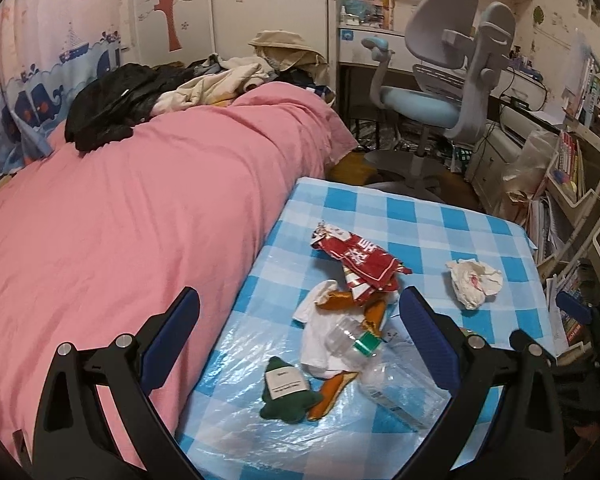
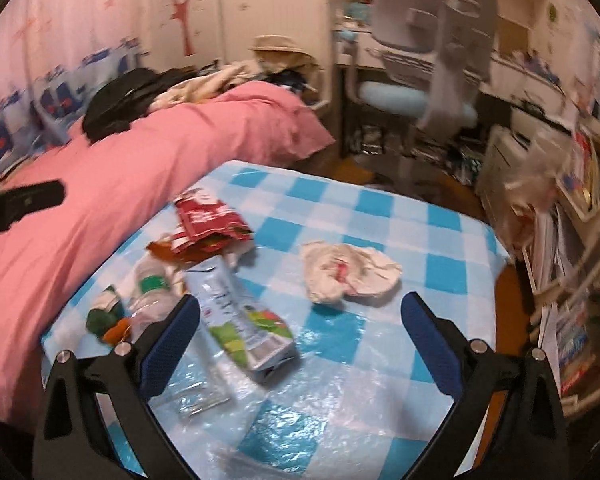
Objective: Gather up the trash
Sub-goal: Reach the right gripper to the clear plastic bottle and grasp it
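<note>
Trash lies on a blue-and-white checked table (image 1: pixel 420 216) (image 2: pixel 380 208). There is a red snack wrapper (image 1: pixel 360 260) (image 2: pixel 208 220), a crumpled white tissue (image 1: pixel 474 282) (image 2: pixel 348 270), a crushed clear bottle with a green band (image 1: pixel 356 338) (image 2: pixel 152 288), an orange wrapper (image 1: pixel 336 300), a white milk carton (image 2: pixel 240 320) and a clear plastic bag (image 1: pixel 404 388) (image 2: pixel 196 388). A green plush toy (image 1: pixel 286 390) (image 2: pixel 104 314) lies among them. My left gripper (image 1: pixel 300 344) is open above the bottle. My right gripper (image 2: pixel 300 340) is open above the table, with the carton by its left finger (image 2: pixel 172 340).
A bed with a pink cover (image 1: pixel 120 220) (image 2: pixel 140 160) runs along the table's left side, with clothes (image 1: pixel 112 108) heaped at its far end. A grey and blue desk chair (image 1: pixel 440 92) stands beyond the table. Cluttered shelves (image 1: pixel 572 184) line the right.
</note>
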`<state>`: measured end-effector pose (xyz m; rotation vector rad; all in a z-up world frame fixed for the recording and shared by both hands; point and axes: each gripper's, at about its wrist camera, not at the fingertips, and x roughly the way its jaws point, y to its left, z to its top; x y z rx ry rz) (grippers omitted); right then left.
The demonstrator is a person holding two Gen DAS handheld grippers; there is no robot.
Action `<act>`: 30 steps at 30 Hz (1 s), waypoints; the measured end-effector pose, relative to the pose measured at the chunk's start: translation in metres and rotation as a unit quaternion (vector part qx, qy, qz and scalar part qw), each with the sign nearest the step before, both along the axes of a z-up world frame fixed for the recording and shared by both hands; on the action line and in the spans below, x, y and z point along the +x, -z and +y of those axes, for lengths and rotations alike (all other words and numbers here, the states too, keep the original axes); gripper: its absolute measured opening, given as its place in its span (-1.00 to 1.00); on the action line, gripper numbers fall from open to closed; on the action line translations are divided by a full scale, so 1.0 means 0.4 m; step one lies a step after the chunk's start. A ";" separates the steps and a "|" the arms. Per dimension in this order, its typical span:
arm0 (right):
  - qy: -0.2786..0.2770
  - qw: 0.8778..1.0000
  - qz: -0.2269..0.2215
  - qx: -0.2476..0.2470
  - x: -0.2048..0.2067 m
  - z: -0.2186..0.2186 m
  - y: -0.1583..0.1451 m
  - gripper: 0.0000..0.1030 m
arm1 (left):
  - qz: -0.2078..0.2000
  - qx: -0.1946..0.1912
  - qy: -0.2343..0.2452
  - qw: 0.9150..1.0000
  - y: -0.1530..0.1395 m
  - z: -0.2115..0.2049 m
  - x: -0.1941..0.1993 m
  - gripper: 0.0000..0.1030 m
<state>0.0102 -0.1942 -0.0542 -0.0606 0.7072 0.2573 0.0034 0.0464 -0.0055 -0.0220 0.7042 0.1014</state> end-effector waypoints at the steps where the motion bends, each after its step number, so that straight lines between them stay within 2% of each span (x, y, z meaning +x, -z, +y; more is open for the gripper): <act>1: -0.016 1.000 0.003 -0.004 -0.002 0.012 0.000 0.88 | 0.005 0.001 -0.001 1.000 0.001 0.007 0.002 0.87; 3: -0.039 0.999 0.011 -0.007 -0.008 0.031 0.002 0.88 | 0.030 0.010 -0.005 0.999 0.007 0.013 0.006 0.87; 9: -0.130 0.991 0.028 -0.010 -0.051 0.099 0.014 0.88 | 0.041 0.015 -0.022 0.999 0.020 0.056 0.012 0.87; 12: -0.155 0.987 0.039 -0.021 -0.062 0.134 0.039 0.86 | 0.045 0.019 -0.027 0.998 0.031 0.070 0.017 0.87; 15: -0.172 0.983 0.053 -0.018 -0.066 0.162 0.060 0.69 | 0.048 0.022 -0.030 0.998 0.040 0.079 0.018 0.87; 17: -0.176 0.982 0.064 -0.018 -0.062 0.176 0.073 0.58 | 0.048 0.023 -0.030 0.998 0.043 0.083 0.016 0.87; 22: -0.173 0.982 0.077 -0.025 -0.040 0.199 0.101 0.47 | 0.051 0.028 -0.024 0.998 0.051 0.084 0.018 0.87; 30: -0.169 0.980 0.100 -0.018 -0.009 0.206 0.131 0.26 | 0.110 0.044 -0.003 0.993 0.133 0.081 0.041 0.87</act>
